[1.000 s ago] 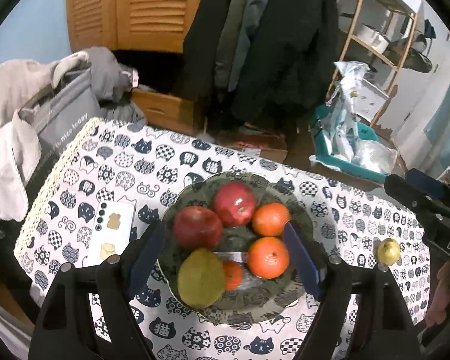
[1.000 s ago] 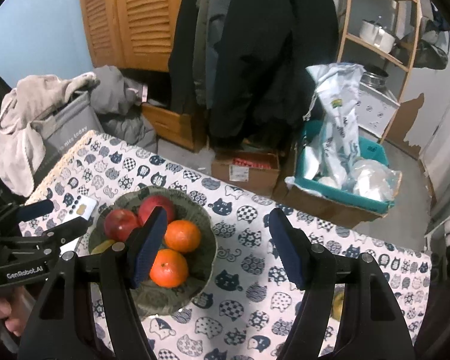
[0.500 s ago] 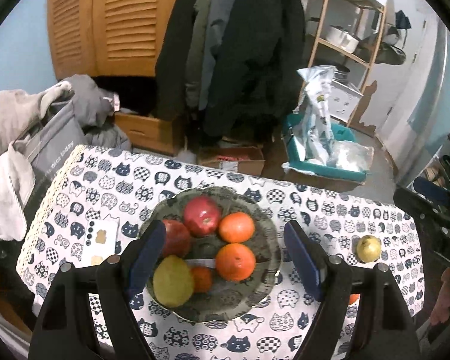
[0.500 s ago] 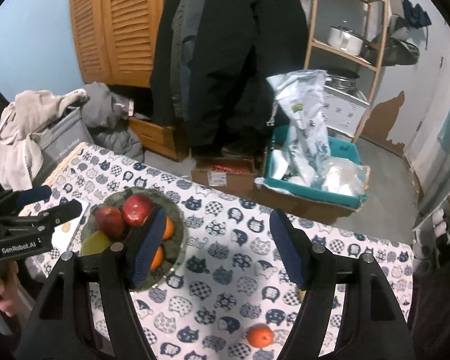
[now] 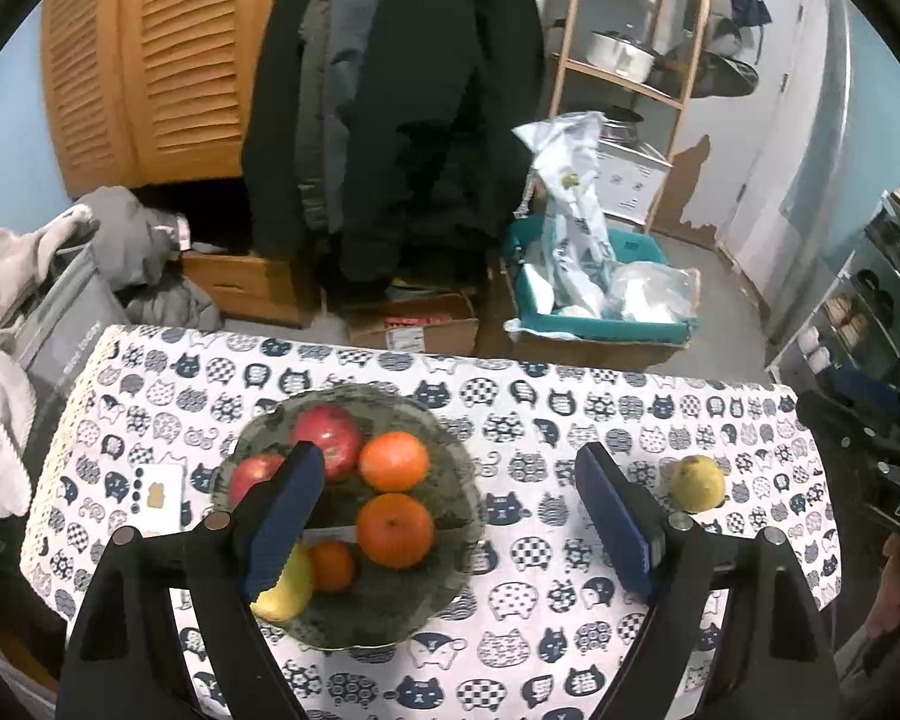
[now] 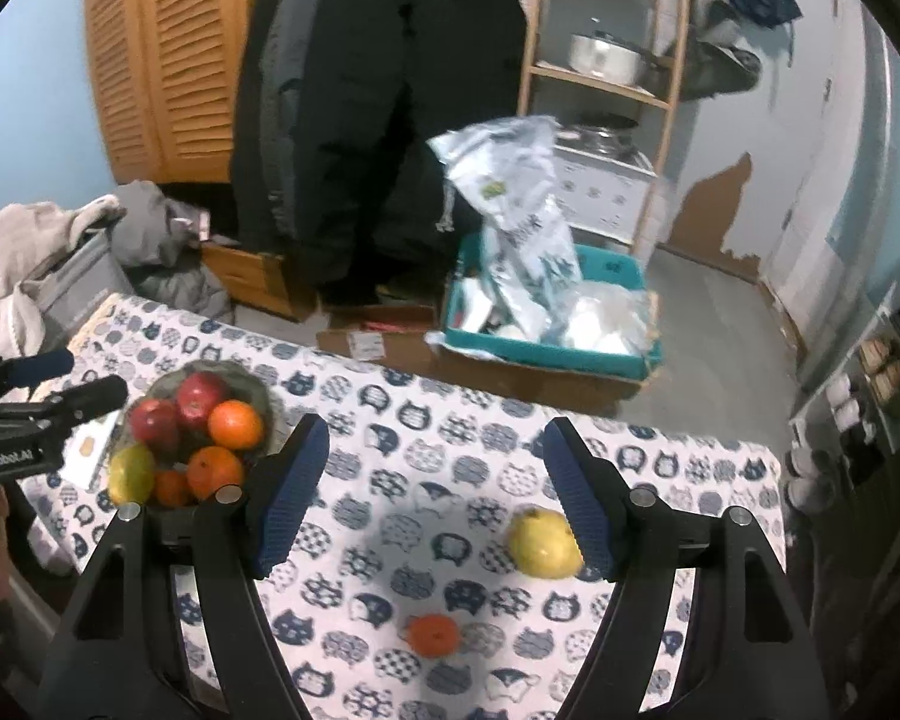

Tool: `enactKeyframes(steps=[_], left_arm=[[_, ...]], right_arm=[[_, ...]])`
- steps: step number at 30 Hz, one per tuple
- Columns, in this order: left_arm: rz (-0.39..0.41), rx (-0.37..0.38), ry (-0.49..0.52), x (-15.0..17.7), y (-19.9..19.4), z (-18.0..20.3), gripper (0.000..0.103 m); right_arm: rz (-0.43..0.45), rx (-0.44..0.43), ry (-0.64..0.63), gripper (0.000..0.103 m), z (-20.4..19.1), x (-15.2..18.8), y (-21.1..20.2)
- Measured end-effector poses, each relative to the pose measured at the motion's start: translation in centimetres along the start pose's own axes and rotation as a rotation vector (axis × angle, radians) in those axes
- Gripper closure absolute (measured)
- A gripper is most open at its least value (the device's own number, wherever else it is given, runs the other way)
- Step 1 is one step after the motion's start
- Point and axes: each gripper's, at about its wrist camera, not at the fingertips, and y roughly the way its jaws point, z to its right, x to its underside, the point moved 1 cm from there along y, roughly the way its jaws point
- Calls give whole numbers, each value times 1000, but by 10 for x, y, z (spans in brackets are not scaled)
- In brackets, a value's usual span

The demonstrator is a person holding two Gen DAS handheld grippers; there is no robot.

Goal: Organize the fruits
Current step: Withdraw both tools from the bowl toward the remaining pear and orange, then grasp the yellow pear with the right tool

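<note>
A dark glass plate [image 5: 441, 591] on the cat-print tablecloth holds two red apples [image 5: 330, 432], two big oranges [image 5: 395, 529], a small orange [image 5: 332, 565] and a yellow pear [image 5: 288, 594]. My left gripper [image 5: 447, 480] hovers above the plate's right half, its jaws opening, with nothing between the pads. A loose yellow pear [image 6: 543, 543] lies on the cloth just inside the right finger of my right gripper [image 6: 438, 450]. That gripper is open and held above the cloth. A loose small orange [image 6: 432, 635] lies nearer me. The plate [image 6: 252, 390] shows at the left.
A white phone [image 5: 159, 495] lies left of the plate. Clothes are piled on a grey bag [image 5: 60, 324] past the table's left end. Beyond the far edge stand a cardboard box [image 5: 414, 327], a teal crate [image 5: 594, 312] and a wooden shelf [image 5: 624, 72].
Both grippers have drawn back and risen, so the plate looks smaller and further left. The loose pear and small orange have come into the right wrist view. Both pairs of jaws stand slightly wider.
</note>
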Motion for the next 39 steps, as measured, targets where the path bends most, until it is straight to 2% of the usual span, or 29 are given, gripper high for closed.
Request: enactKeyframes(steps=[11,23,30,39], left_arm=[[-31,29,69,-1,18,47,16],[-87,38,125,4,48,84,15],[-158,38,154,14,83,97,15],[-255,15,181,31,134,108,15]], right_arm=[[-45,58,85,28,54,26,3],[-114,65,152,25,90,48,24],[-194,59,190,25,107,64,57],[-325,29,194,25,112,88,120]])
